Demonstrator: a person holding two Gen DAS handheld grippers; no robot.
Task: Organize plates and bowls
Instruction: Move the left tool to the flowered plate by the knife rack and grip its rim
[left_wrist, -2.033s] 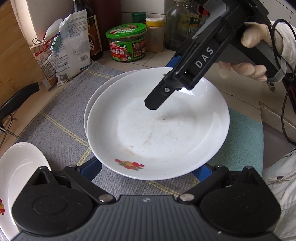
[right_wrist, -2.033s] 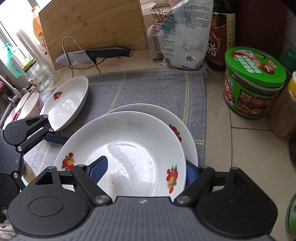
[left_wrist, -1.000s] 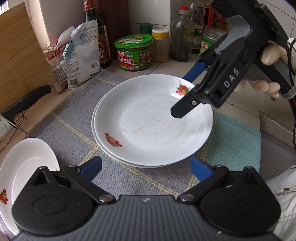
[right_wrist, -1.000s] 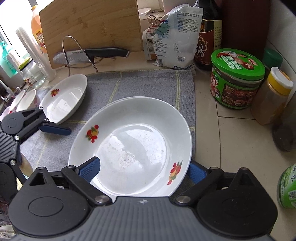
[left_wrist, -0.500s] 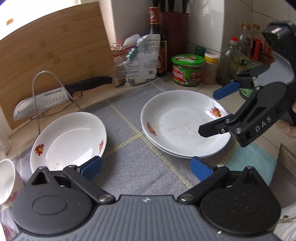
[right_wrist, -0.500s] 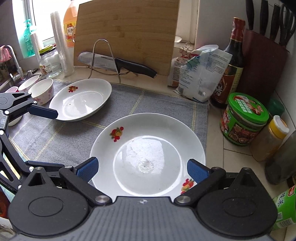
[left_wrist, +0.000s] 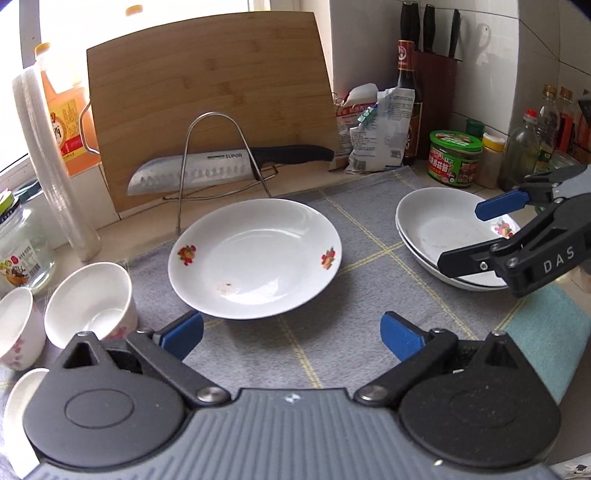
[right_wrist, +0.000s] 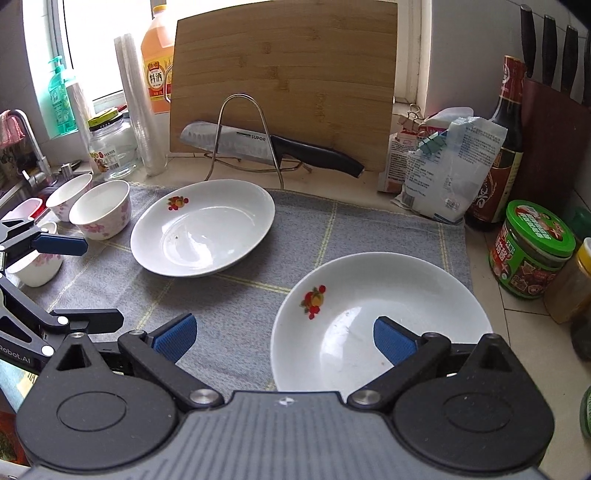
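**Three plates, at least four bowls**

You are looking at three plates. One lone plate (left_wrist: 255, 258) is sitting by itself, and two are lying stacked: a top plate (left_wrist: 439, 221) on a lower plate (left_wrist: 413, 254).

At least four bowls are crowding the left edge of the bench: a largest bowl (right_wrist: 99, 210), a second bowl (right_wrist: 70, 195), a third bowl (right_wrist: 24, 208) and a fourth bowl (right_wrist: 40, 264). The last two are showing only in part.

You are holding two tools, the left tool (left_wrist: 291, 328) and the right tool (right_wrist: 284, 332).

Beyond them, one knife (left_wrist: 221, 166) is lying across one wire rack (left_wrist: 214, 122), one cutting board (left_wrist: 207, 85) is leaning behind it, and one green-lidded jar (left_wrist: 454, 158) is standing at the right.
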